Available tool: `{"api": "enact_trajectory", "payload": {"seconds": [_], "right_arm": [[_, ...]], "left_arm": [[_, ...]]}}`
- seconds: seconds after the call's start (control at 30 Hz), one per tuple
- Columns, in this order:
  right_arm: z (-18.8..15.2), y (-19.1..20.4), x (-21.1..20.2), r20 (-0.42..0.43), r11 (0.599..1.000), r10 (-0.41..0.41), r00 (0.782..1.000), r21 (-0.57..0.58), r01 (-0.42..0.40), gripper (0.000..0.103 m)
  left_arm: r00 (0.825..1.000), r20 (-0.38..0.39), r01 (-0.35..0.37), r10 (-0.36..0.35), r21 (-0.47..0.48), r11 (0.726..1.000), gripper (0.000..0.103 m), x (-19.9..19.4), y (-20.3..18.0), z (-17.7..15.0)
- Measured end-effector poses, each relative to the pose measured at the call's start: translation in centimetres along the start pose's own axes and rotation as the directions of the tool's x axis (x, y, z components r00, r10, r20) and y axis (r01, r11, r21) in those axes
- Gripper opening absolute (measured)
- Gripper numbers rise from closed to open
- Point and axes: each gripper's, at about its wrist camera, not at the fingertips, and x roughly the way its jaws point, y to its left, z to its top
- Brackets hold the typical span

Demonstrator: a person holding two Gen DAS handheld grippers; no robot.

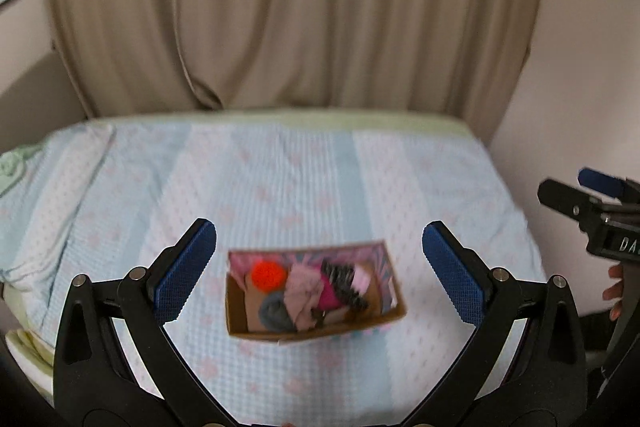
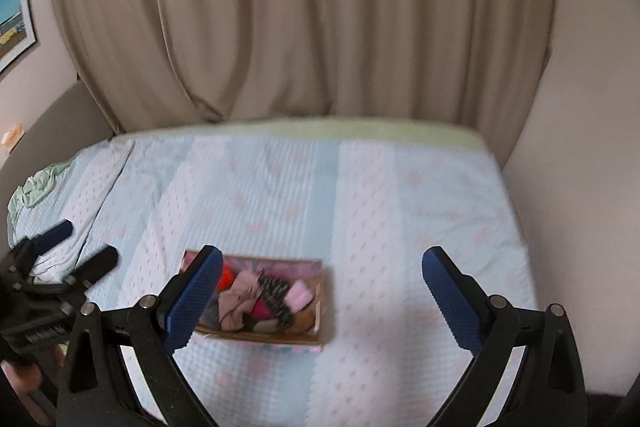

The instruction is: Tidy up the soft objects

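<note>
Cardboard box (image 1: 316, 331) sits on the bed (image 1: 280, 167), on the pale blue and white patterned bedspread; use it as the reference for everything below. Box is open-topped, brown inside, pink print on the outer walls.

Contents, all inside the box: orange-red pompom (image 1: 267, 274) at the far-left corner, grey rolled piece (image 1: 274, 311) just nearer than it, dusty-pink cloth (image 1: 304, 295) in the middle, magenta piece (image 1: 330, 297) touching its right side, black-and-white striped piece (image 1: 344, 281) beside that, light pink piece (image 1: 363, 277) at the far right. Things overlap; exact item types can't be told through the blur.

Left gripper (image 1: 319, 259): fingers spread wide, nothing between the blue pads (image 1: 182, 275). It hangs above the box's near side, box centred in the gap, no contact.

Right gripper (image 2: 322, 287): fingers also spread wide, empty. It sits to the right of the box and above it; its left pad (image 2: 196, 297) overlaps the box's left end in that view, apart from it. From the left wrist camera it shows well right of the box, with fingertips of the person's hand (image 1: 614, 293) on the handle.

Behind the box: beige curtain (image 1: 288, 7) past the far edge of the bed. Framed picture (image 2: 16, 23) on the wall far left of the box. Crumpled green sheet (image 2: 38, 187) at the bed's left edge.
</note>
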Motion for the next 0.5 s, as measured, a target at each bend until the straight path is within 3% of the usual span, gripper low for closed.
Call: {"api": "enact_trajectory", "payload": {"seconds": [0.2, 0.5], "right_arm": [[-0.3, -1.9, -5.7, 0.141, 0.998, -0.063, 0.988, 0.003, 0.063, 0.099], [-2.7, -2.9, -8.2, 0.202, 0.997, -0.081, 0.976, 0.020, 0.079, 0.099]], "left_arm": [[0.992, 0.129, 0.019, -0.017, -0.016, 1.000, 0.103, -5.0, -1.8, 0.8], [0.977, 0.210, -0.032, 0.028, 0.015, 0.999, 0.103, -8.9, -4.6, -1.3]]}}
